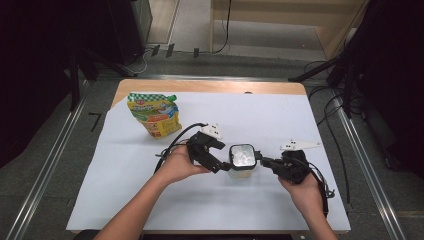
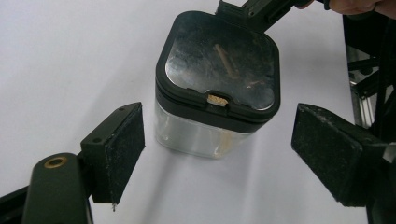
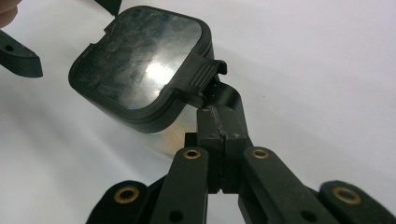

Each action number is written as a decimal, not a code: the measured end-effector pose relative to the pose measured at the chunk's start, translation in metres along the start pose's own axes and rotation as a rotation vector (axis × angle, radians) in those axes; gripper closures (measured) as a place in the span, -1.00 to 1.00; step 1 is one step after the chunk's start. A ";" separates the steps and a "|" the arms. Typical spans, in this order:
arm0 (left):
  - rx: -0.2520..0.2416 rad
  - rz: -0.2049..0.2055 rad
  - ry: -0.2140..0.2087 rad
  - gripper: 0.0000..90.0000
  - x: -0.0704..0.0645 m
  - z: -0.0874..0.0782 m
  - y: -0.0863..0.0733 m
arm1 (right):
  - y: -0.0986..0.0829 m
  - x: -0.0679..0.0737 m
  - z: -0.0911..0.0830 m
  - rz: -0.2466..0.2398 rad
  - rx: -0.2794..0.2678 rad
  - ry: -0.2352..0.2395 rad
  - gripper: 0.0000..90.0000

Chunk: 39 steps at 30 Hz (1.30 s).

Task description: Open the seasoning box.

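A small clear container (image 1: 242, 170) with a black-rimmed, mirror-topped lid (image 2: 219, 60) stood upright on the white sheet (image 1: 280, 120) that covered the bench (image 1: 210, 86), near the middle of its near half.

The left hand-held gripper (image 1: 223, 161) sat just to the container's left, held from below by the person's left hand (image 1: 177, 164). In the left gripper view its jaws were spread wide, one pad (image 2: 119, 151) on each side of the container with a clear gap to both walls, so nothing was pinched and nothing touched.

The right hand-held gripper (image 3: 215, 114) came in from the container's right, held by the right hand (image 1: 302, 187). In the right gripper view its two jaws were pressed together, and their joined tip met the ribbed black tab (image 3: 201, 77) that stuck out from the edge of the lid. Whether any part of the tab lay between the jaws could not be told.

A yellow and green snack pouch (image 1: 154, 115) lay farther back on the left of the sheet, well apart from both hand-held grippers.
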<state>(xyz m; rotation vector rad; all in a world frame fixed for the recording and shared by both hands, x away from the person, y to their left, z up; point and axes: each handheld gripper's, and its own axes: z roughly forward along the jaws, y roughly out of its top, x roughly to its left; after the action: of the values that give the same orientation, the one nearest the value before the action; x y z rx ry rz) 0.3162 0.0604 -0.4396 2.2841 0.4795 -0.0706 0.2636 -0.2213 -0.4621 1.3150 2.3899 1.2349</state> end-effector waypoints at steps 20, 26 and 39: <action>0.038 0.068 0.036 -0.68 -0.005 0.033 0.000 | 0.003 -0.013 0.010 0.037 0.001 -0.039 1.00; 0.027 0.083 0.046 -0.67 -0.007 0.038 0.002 | 0.003 -0.013 0.012 0.044 0.002 -0.046 1.00; 0.034 0.102 0.085 -0.64 -0.013 0.034 0.006 | 0.002 -0.013 0.012 0.049 0.006 -0.050 1.00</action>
<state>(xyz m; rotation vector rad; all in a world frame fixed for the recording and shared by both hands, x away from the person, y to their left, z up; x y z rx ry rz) 0.3095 0.0279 -0.4562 2.3484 0.4079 0.0699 0.2786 -0.2229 -0.4717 1.3967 2.3426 1.1940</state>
